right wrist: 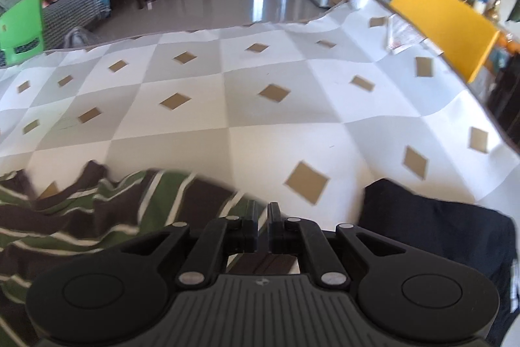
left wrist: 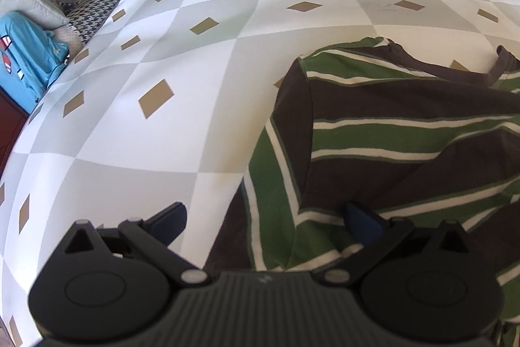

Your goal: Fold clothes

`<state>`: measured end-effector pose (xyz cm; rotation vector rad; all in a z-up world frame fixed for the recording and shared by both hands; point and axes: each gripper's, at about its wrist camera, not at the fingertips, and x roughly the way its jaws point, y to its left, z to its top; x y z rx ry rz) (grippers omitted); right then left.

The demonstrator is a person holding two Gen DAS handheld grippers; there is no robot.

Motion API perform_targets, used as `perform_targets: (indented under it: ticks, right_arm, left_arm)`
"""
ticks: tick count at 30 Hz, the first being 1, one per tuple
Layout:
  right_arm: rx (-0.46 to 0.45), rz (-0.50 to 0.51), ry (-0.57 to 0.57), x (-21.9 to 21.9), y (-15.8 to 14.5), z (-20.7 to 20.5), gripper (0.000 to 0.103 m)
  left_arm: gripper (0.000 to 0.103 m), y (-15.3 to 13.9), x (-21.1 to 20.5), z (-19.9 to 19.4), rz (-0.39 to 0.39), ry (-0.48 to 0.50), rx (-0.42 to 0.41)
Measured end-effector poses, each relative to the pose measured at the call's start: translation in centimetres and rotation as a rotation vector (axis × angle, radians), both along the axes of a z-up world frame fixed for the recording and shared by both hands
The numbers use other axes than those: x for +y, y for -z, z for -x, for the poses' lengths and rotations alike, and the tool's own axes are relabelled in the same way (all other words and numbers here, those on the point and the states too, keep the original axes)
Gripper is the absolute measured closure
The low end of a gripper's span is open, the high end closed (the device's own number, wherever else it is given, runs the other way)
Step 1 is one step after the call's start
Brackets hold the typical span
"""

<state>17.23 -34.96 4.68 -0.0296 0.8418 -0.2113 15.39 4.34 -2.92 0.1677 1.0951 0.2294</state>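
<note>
The left gripper (left wrist: 265,225) has its jaws wide apart and holds nothing. The striped shirt (left wrist: 406,148) lies crumpled on the checked cloth (left wrist: 195,54), ahead of this gripper and to its right; its hem runs between the two fingertips, and the right fingertip (left wrist: 362,221) rests on the fabric. The right gripper (right wrist: 262,213) has its jaws nearly together; whether fabric is pinched between them cannot be told. The shirt spreads to this gripper's left and under its fingers. A dark garment (right wrist: 438,233) lies just to its right.
</note>
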Motion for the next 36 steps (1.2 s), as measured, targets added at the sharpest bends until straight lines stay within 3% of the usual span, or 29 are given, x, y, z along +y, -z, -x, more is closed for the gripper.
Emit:
perform_targets:
  ticks: [3,6,8,13,16,20,28,36]
  right_arm:
    - [0.007,-0.087,-0.003,-0.6,-0.2,0.1,0.091]
    - [0.039,-0.190,-0.095,0.3,0.1,0.3,0.085]
    - [0.069,-0.202,-0.159,1.8,0.6,0.4,0.077]
    - [0.135,-0.147,-0.260,4.9,2.2,0.5,0.064]
    - [0.170,-0.185,-0.263,5.5,3.2,0.4,0.063]
    - [0.174,-0.230,-0.303,6.6,3.6,0.6,0.059]
    - [0.216,-0.043,-0.402,9.9,5.2,1.3,0.057]
    - [0.215,0.084,-0.468,10.6,5.8,2.3,0.053]
  left_arm:
    - [0.000,-0.6,0.6,0.0,0.053,-0.053,0.014]
    - [0.000,-1.3,0.4,0.4,0.117,-0.053,0.000]
    - [0.000,-1.7,-0.1,0.7,0.155,-0.038,-0.013]
    - [0.000,-2.5,-3.0,1.6,0.207,0.056,-0.045]
    - [0.000,-3.0,-4.8,2.2,0.237,0.117,-0.061]
    - [0.000,-2.4,-7.4,3.2,0.219,0.237,-0.043]
    - [0.000,-0.3,-9.1,4.7,0.148,0.370,0.041]
    - [0.000,0.2,-8.1,5.2,0.197,0.397,0.100]
